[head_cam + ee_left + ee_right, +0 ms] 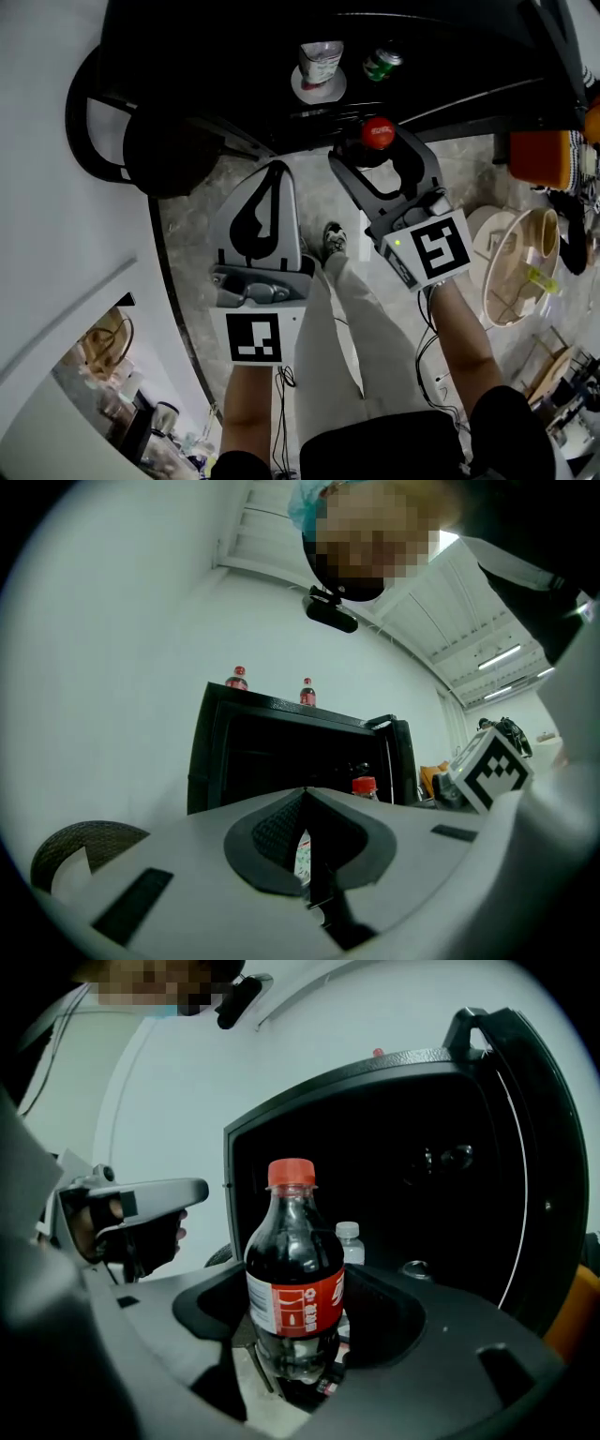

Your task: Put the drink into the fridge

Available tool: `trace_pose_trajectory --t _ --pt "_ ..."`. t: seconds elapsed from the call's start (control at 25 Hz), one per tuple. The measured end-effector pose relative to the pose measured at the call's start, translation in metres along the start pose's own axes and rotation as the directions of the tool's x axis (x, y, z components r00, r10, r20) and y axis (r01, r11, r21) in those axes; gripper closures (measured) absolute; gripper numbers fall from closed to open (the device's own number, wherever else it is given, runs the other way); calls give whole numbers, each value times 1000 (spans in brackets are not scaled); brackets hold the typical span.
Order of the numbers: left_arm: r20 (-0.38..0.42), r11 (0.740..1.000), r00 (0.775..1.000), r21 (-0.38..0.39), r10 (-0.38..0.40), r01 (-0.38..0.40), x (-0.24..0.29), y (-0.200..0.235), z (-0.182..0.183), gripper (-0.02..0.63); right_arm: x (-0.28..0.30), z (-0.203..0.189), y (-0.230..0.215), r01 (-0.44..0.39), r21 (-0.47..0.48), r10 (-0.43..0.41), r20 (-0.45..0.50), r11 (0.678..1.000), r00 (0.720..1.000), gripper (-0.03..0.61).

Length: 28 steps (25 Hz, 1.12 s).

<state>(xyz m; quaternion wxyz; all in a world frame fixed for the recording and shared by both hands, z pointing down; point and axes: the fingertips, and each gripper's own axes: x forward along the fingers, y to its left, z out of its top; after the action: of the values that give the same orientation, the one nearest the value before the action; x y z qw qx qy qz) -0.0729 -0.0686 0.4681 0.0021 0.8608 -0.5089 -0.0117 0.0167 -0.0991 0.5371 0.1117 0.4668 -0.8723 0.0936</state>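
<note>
The right gripper (377, 155) clamps the cola bottle (293, 1269) upright at frame centre, likely so it goes standing into the open fridge (394, 1061) behind, while the left gripper (278, 173) hangs clenched and empty, centre-left.

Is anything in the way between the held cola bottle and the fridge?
Nothing visible. The fridge is open in front of the cola bottle held by the right gripper; a clear bottle and a green can already stand inside.

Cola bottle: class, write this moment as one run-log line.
right gripper: shut on cola bottle | left gripper: shut, empty | fridge: open
</note>
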Motion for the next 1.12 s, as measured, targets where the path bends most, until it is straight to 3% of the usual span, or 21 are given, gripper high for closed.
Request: trace_pose_trajectory --t 0.24,0.56,0.92,1.12 --pt "-5 1000 1000 -9 -25 25 5 -7 -30 604 17 -28 -1 -14 12 14 -22 1000 1000 270" --pt "4 998 1000 -58 9 -8 5 -5 -59 604 37 -55 4 -43 20 43 -48 999 998 270" --pt "-2 998 1000 -63 24 -24 8 17 -61 604 82 -52 5 -22 30 23 -41 999 999 269" --pt "19 997 999 -72 43 -42 15 30 -56 604 112 -45 11 -49 2 49 -21 999 999 270"
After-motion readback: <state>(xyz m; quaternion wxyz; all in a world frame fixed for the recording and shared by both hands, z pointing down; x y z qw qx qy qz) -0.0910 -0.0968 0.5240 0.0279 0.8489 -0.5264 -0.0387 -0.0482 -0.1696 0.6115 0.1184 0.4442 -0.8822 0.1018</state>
